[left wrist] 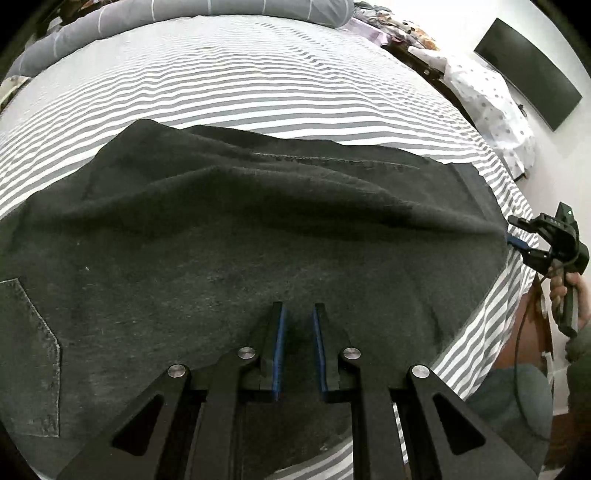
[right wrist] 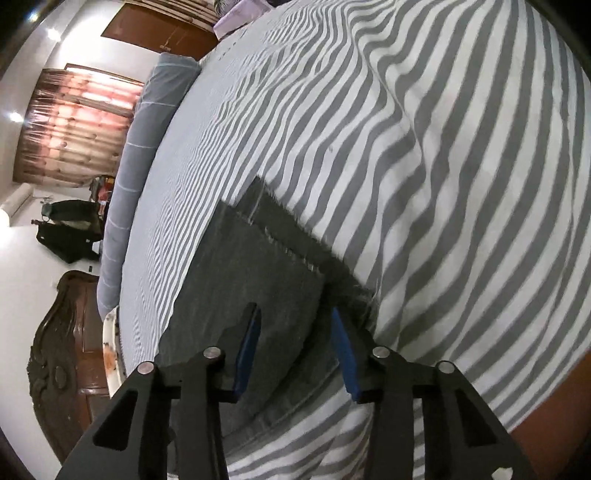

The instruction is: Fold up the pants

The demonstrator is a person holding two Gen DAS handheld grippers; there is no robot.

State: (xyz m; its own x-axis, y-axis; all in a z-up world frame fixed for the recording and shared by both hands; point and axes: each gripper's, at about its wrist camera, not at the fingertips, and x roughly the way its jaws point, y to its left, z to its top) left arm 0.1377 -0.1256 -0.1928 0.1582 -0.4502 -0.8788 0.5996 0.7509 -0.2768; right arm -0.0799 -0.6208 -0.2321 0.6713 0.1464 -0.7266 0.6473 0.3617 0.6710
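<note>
Dark grey pants (left wrist: 229, 240) lie spread and rumpled across a grey-and-white striped bed (left wrist: 240, 81). A back pocket (left wrist: 29, 354) shows at the left. My left gripper (left wrist: 298, 308) hovers just above the middle of the pants, jaws a little apart with nothing between them. My right gripper (right wrist: 293, 314) is open at the hem end of the pants (right wrist: 258, 266), its blue pads (right wrist: 341, 339) on either side of the fabric edge. The right gripper also shows in the left wrist view (left wrist: 524, 240), at the pants' right edge.
A long grey bolster (left wrist: 184, 22) lies along the far side of the bed. A dotted white cloth (left wrist: 487, 107) and a dark wall screen (left wrist: 532, 77) are at the right. A carved wooden headboard (right wrist: 62, 354) and a curtained window (right wrist: 77, 129) stand beyond the bed.
</note>
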